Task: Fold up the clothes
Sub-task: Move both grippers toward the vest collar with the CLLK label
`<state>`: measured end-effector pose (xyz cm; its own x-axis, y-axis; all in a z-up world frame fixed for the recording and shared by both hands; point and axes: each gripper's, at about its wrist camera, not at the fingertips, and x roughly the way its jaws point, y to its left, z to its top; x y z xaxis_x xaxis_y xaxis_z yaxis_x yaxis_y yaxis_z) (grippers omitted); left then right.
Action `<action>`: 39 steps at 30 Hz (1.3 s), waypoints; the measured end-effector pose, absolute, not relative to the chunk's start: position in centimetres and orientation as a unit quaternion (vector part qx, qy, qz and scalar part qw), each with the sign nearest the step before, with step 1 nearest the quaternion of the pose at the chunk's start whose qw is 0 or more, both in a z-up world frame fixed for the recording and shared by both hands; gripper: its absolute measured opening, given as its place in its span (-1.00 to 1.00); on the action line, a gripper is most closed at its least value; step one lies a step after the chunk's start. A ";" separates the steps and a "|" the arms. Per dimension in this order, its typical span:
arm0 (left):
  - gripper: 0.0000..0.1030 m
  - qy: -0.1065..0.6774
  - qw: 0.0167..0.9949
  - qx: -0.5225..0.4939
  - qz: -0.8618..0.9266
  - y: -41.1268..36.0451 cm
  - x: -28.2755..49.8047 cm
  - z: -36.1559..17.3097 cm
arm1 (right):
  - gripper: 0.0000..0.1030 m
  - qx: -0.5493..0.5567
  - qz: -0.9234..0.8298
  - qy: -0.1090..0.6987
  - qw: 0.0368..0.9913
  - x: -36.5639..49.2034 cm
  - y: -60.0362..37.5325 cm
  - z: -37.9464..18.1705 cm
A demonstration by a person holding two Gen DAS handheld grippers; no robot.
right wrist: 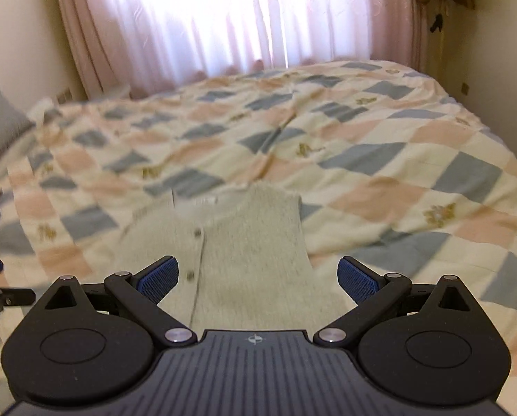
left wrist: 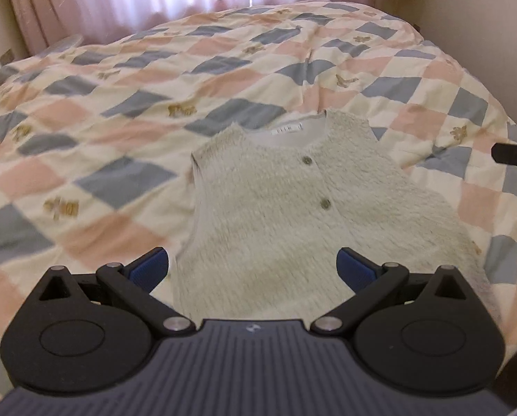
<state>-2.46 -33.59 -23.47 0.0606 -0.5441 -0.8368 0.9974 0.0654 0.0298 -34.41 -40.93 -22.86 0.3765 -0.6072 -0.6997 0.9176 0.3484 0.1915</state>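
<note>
A fuzzy cream cardigan [left wrist: 293,215] lies flat on the bed, buttoned, collar and label toward the window. Its sides look folded in, giving straight left and right edges. In the right wrist view the same cardigan [right wrist: 244,242] is blurred. My left gripper [left wrist: 253,270] hovers over the garment's lower part, open, with nothing between its blue pads [left wrist: 149,270]. My right gripper [right wrist: 258,279] is also open and empty above the lower hem area. A tip of the right gripper [left wrist: 513,154] shows at the left view's right edge.
The bed is covered by a quilt [left wrist: 119,131] with pink, blue and cream diamonds. Pink curtains [right wrist: 223,17] hang behind the bed. A grey pillow [right wrist: 0,124] sits at the far left. Walls close in on both sides.
</note>
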 end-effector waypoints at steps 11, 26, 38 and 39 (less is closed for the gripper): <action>0.84 0.368 0.588 0.352 -0.628 -43.4 4.0 -31.8 | 0.81 0.269 -0.422 0.353 0.790 -32.4 -49.5 -28.8; 0.51 0.355 0.552 0.343 -0.672 -52.5 9.5 -38.0 | 0.38 0.284 -0.368 0.370 0.804 -31.7 -59.9 -36.5; 0.13 0.348 0.532 0.337 -0.694 -58.5 13.5 -41.3 | -0.25 0.302 -0.343 0.367 0.810 -30.9 -66.6 -40.4; 0.13 0.351 0.530 0.334 -0.696 -59.0 13.8 -41.6 | -0.25 0.304 -0.344 0.365 0.810 -30.9 -67.3 -40.6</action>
<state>13.75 -59.04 -41.56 -0.2155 -0.5043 -0.8362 0.9721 -0.1920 -0.1347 -30.90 -67.31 -40.64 0.4963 -0.3356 -0.8007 0.7800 0.5773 0.2416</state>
